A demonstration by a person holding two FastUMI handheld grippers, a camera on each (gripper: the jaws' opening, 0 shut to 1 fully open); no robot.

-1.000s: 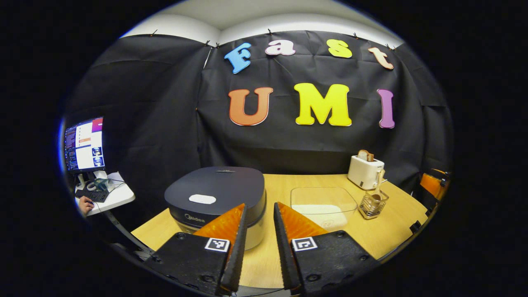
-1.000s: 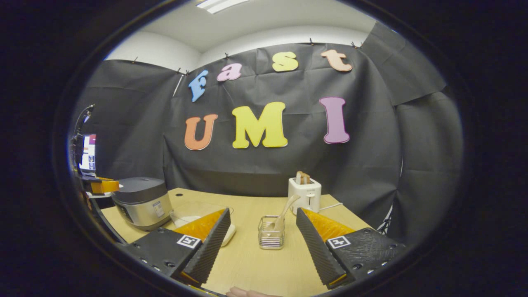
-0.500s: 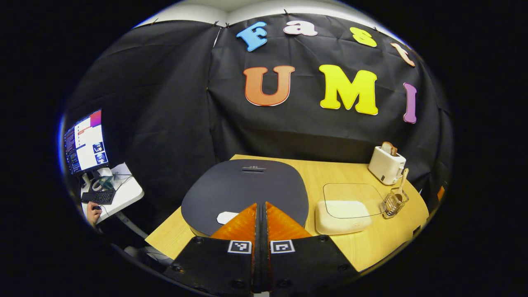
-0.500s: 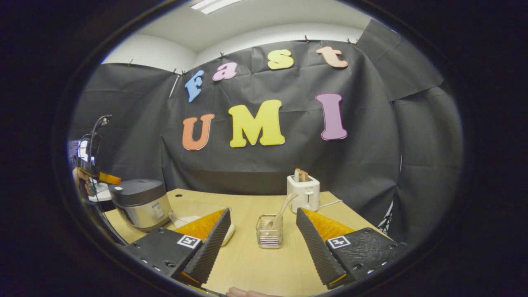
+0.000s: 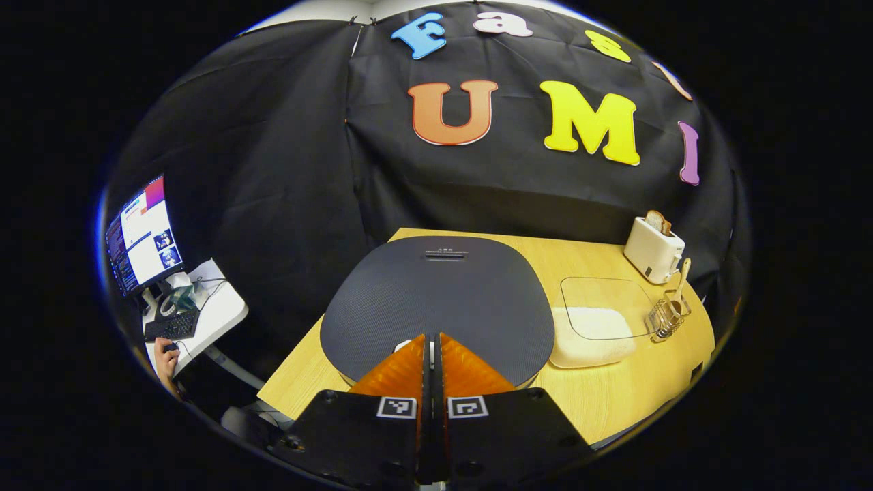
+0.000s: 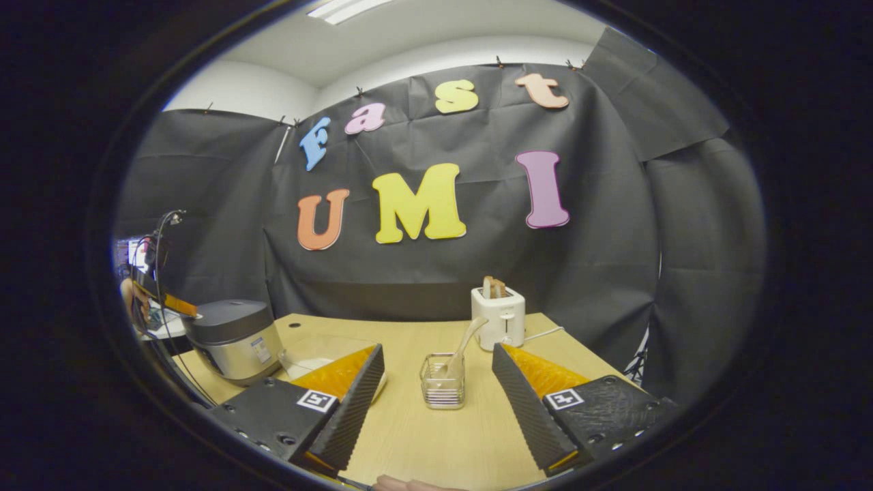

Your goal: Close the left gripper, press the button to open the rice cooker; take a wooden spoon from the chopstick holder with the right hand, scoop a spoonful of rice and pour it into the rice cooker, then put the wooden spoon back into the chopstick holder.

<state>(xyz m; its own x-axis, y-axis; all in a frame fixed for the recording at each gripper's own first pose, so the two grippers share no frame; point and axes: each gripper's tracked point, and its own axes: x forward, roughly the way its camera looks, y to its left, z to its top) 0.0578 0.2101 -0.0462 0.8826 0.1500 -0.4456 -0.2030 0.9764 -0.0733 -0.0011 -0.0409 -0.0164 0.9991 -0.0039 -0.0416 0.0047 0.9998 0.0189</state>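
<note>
My left gripper (image 5: 431,339) is shut, its tips over the near edge of the rice cooker (image 5: 440,300) lid, right at the white button (image 5: 409,344), which the fingers mostly hide. The lid is down. In the right gripper view the rice cooker (image 6: 235,337) stands at the far left with the left gripper (image 6: 179,305) above its lid. My right gripper (image 6: 436,358) is open above the table, a short way before the clear chopstick holder (image 6: 442,380), in which the wooden spoon (image 6: 464,344) leans. The glass dish of rice (image 5: 595,324) lies between cooker and holder.
A white toaster (image 6: 500,316) with bread stands behind the holder, toaster (image 5: 653,247) at the table's far right in the left gripper view. Off the wooden table (image 5: 634,389), at left, a side desk carries a monitor (image 5: 142,235) and keyboard, with a person's hand (image 5: 164,356) there.
The left gripper went from open to shut, rose above the cooker, and its tips came down onto the lid's button. The right gripper stayed open and barely moved.
</note>
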